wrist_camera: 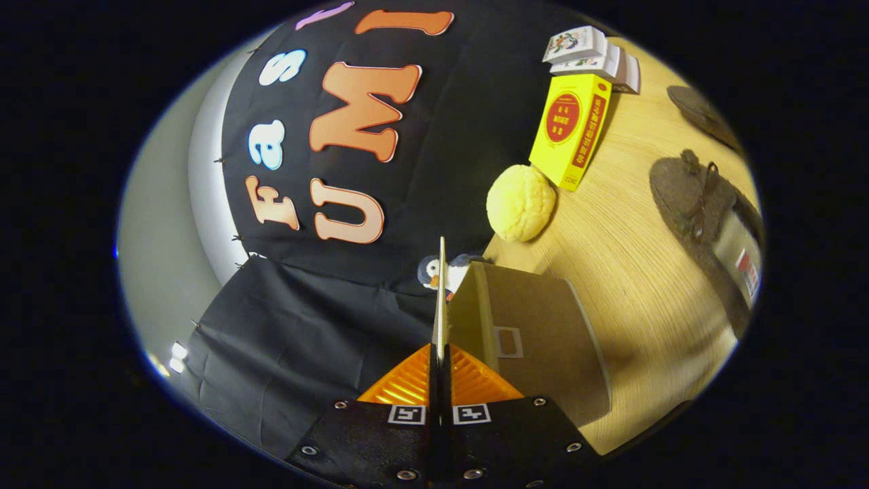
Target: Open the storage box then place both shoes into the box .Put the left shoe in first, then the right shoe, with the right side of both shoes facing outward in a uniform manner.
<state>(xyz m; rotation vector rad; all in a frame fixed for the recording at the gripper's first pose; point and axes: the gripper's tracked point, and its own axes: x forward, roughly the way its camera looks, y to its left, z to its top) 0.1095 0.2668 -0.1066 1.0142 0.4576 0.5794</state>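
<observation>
**Gripper pinching the box lid, shoes off to the side**

The gripper (440, 370) had its two orange fingers (400, 387) pressed almost together, with a thin pale panel (441, 299) caught edge-on between them. That panel ran straight ahead from the fingertips and looked to be the lid flap of the storage box (536, 333), a brown cardboard box lying just to the right of the fingers, its side wall carrying a small label frame. Both fingers seemed to bear on the flap.

The whole scene was tilted, so the wooden table (631, 272) sloped away to the right of the gripper. Well beyond the box to the far right lay one dark brown laced shoe (692, 197), sole side partly turned, and further off past it the second shoe (703, 112), only partly seen. Neither was in the box.

Ahead of the fingertips and a little right sat a round yellow bun-like plush (521, 204), touching or nearly touching a yellow carton (570, 129) beyond it. Farther still stood a small stack of white printed boxes (590, 54). Just past the tip of the flap, a small penguin toy (434, 272) peeked out against the black cloth wall.
</observation>
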